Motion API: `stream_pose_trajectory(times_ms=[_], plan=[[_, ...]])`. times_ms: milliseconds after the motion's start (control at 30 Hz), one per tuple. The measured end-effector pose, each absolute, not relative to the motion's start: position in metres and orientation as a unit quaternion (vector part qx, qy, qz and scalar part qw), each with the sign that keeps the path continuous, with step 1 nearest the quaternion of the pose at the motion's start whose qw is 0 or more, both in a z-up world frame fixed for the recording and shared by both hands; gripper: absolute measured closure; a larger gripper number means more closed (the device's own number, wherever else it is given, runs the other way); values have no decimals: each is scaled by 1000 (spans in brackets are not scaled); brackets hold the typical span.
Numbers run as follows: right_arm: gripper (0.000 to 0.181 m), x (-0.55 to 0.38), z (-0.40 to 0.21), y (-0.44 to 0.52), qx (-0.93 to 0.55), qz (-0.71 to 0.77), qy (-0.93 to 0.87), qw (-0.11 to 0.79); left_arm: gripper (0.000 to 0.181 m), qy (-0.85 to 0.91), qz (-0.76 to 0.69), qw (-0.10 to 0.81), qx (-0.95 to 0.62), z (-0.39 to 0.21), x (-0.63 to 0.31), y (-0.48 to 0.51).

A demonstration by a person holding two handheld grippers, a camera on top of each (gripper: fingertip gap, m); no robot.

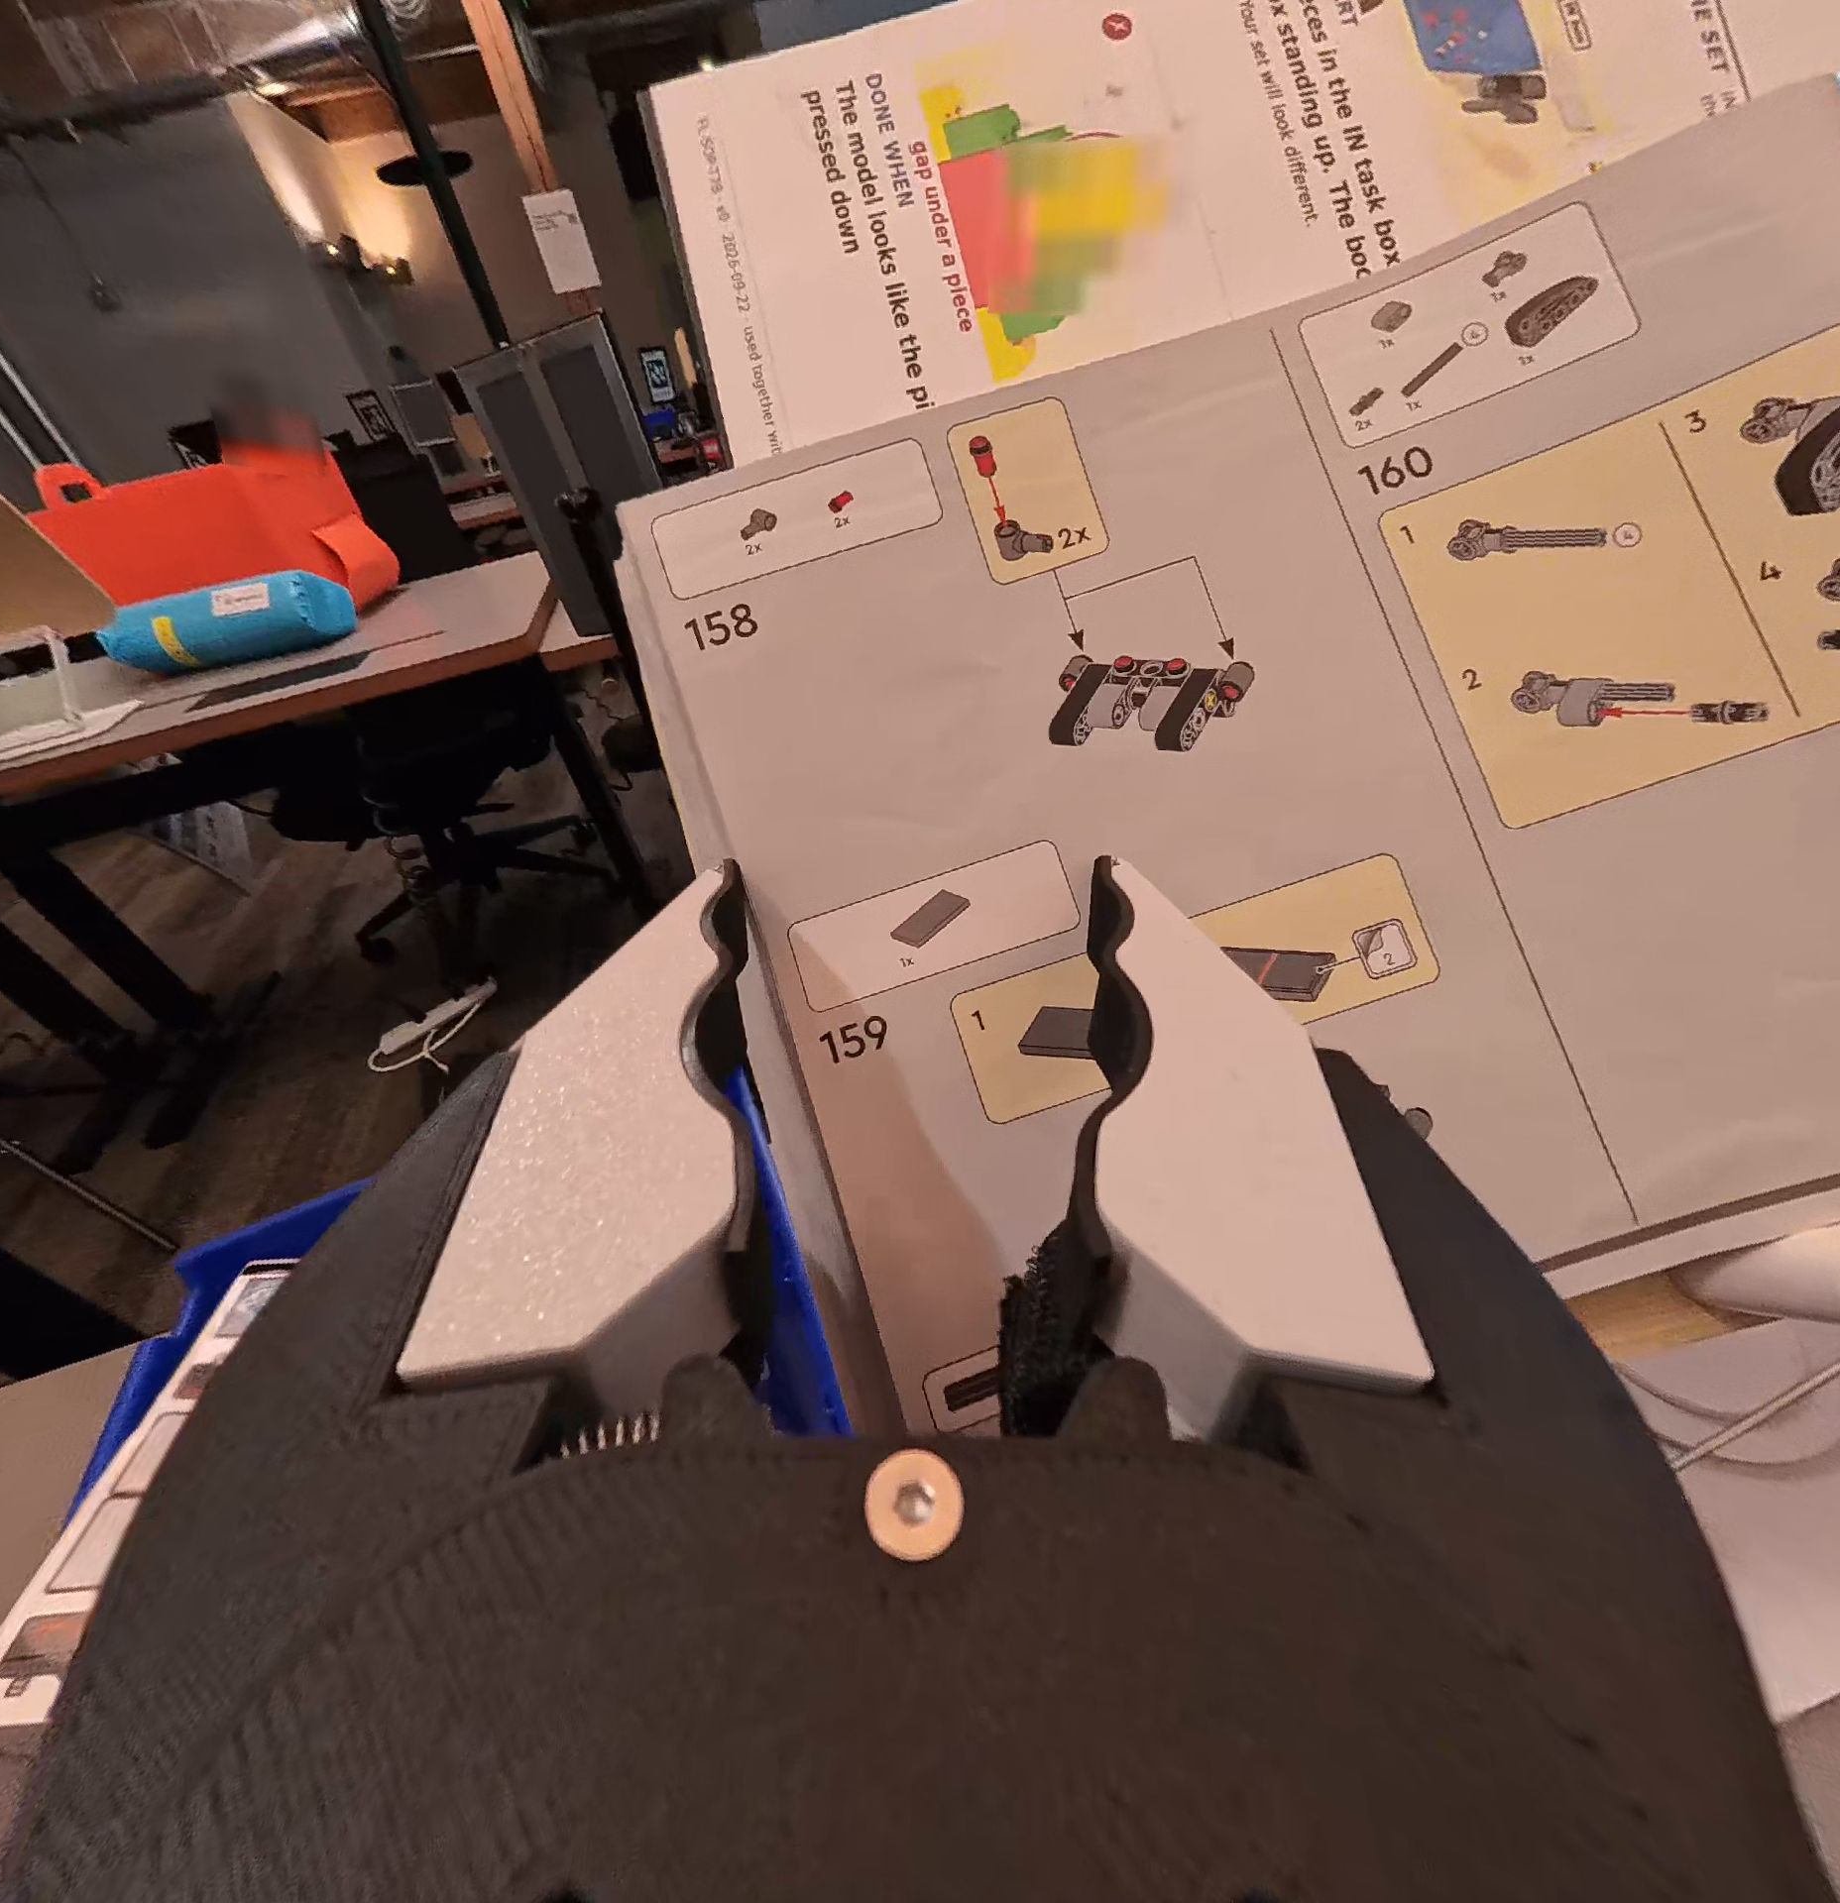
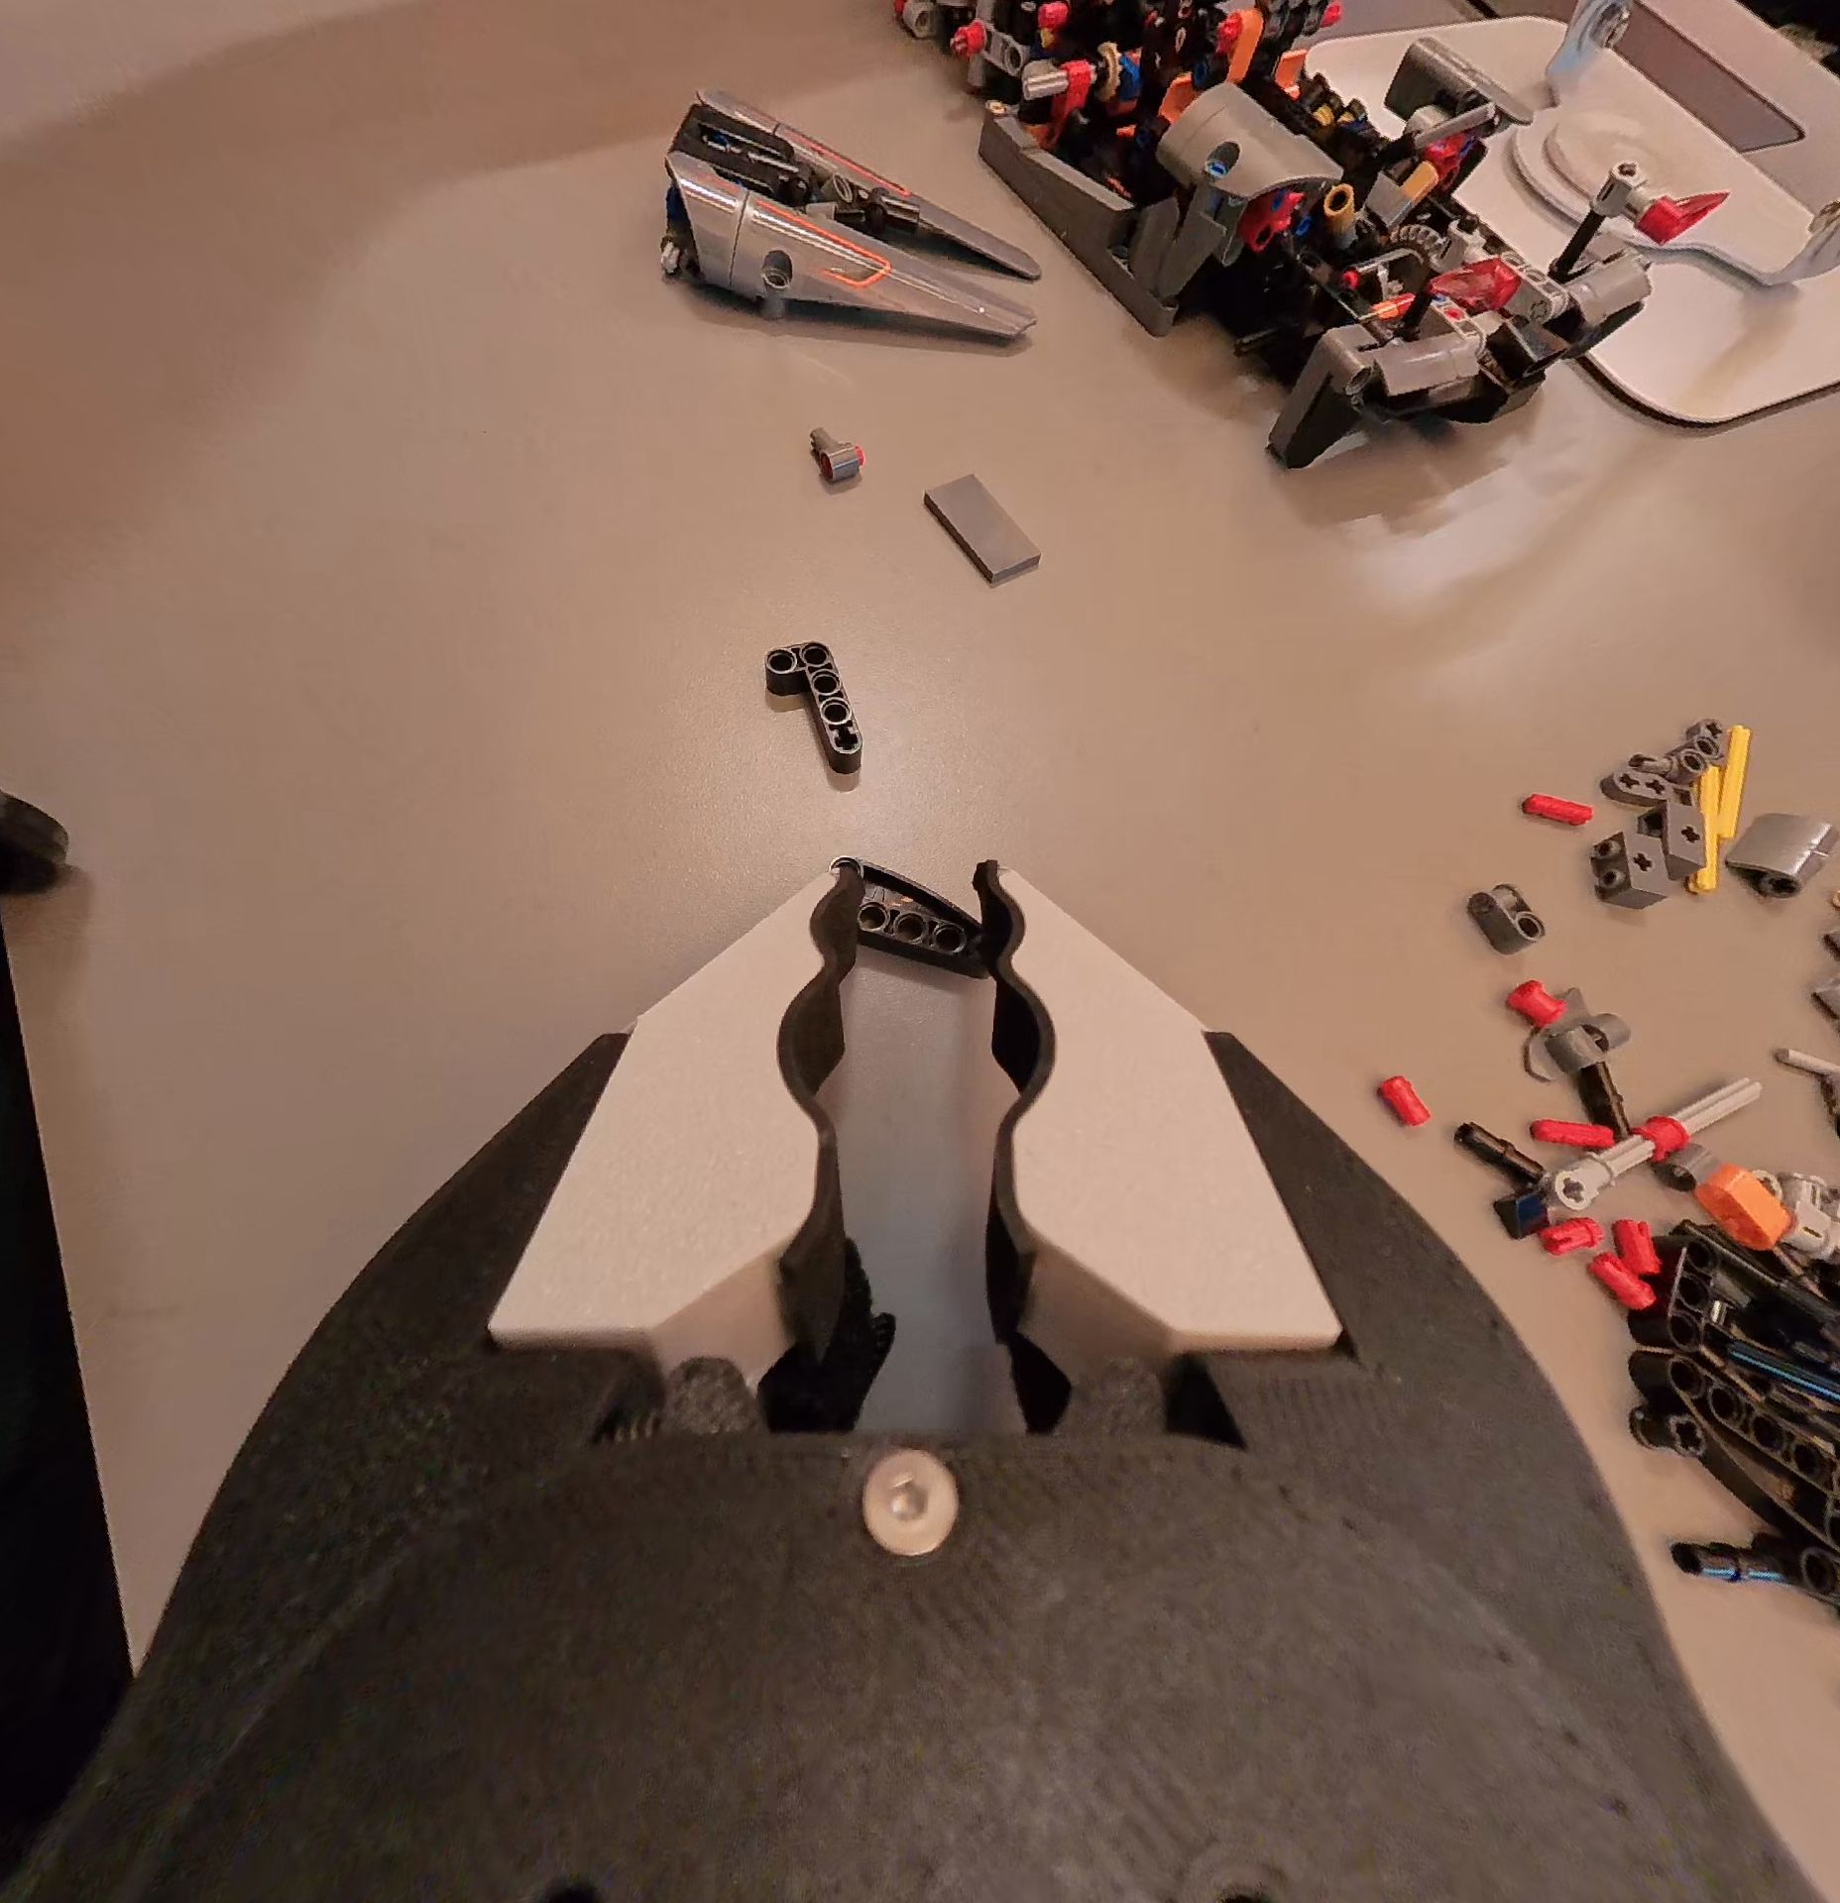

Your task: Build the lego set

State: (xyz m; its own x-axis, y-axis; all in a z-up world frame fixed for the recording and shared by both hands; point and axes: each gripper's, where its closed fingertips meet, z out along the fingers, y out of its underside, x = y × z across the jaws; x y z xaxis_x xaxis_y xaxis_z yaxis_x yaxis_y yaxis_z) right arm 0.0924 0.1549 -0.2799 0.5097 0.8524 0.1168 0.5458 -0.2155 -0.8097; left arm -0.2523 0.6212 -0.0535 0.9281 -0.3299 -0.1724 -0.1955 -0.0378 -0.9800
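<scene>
My right gripper (image 2: 911,891) was clamped on one black curved beam (image 2: 916,922), pinched crosswise at the fingertips; its long axis ran left to right across the jaws, its row of three visible holes faced me, and the tapered end pointed left. It sat low over the bench (image 2: 380,618).

Ahead of it lay three loose parts, well apart from each other: one black L-shaped beam (image 2: 818,702), its long arm pointing toward the gripper; one flat grey tile (image 2: 983,527), long axis slanting from upper left to lower right; and one small grey connector with red pin (image 2: 839,456). Beyond them lay one silver wedge-shaped panel assembly (image 2: 823,221), its two points aimed right, and to its right the one large partly built model (image 2: 1359,206) next to a white stand (image 2: 1668,257). A scatter of loose pieces (image 2: 1668,1081), too many to count, spread along the right side, including several red pins. Nothing lay between the gripper and the L-shaped beam.

My left gripper (image 1: 916,875) was spread wide with nothing between its fingers, held up before the one open instruction booklet (image 1: 1256,772), which stood upright with a printed sheet (image 1: 1050,185) behind it. A blue bin (image 1: 782,1287) showed just below the left finger.
</scene>
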Motion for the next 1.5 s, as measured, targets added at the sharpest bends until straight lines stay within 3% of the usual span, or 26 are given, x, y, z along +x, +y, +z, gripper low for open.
stream_pose_trajectory(times_ms=[233, 333, 433, 600, 733, 833, 1300, 1333, 1367, 1500], plan=[[160, 93, -279, 156, -757, 181, -460, 427, 121, 184, -31, 669, -720, -55, -251, 620], [160, 93, -279, 156, -757, 180, -460, 428, 130, 184, -21, 668, -721, -56, -254, 619], [160, 93, -278, 155, -756, 181, -460, 430, 156, 201, -22, 667, -717, -57, -250, 615], [161, 93, -277, 155, -754, 182, -460, 432, 159, 195, 5, 676, -710, -51, -257, 617], [161, 93, -276, 156, -753, 182, -459, 435, 137, 203, -25, 665, -718, -52, -253, 621], [161, 93, -276, 156, -753, 182, -459, 434, 134, 201, -43, 659, -723, -53, -251, 623], [162, 94, -277, 156, -754, 182, -458, 434, 141, 204, -152, 618, -744, -64, -231, 624], [161, 94, -277, 156, -754, 182, -458, 434, 136, 210, -157, 615, -743, -65, -228, 622], [162, 94, -277, 156, -754, 182, -458, 434, 120, 228, -169, 610, -740, -65, -221, 619], [162, 94, -276, 156, -753, 183, -457, 435, 116, 248, -178, 606, -734, -64, -212, 607]])
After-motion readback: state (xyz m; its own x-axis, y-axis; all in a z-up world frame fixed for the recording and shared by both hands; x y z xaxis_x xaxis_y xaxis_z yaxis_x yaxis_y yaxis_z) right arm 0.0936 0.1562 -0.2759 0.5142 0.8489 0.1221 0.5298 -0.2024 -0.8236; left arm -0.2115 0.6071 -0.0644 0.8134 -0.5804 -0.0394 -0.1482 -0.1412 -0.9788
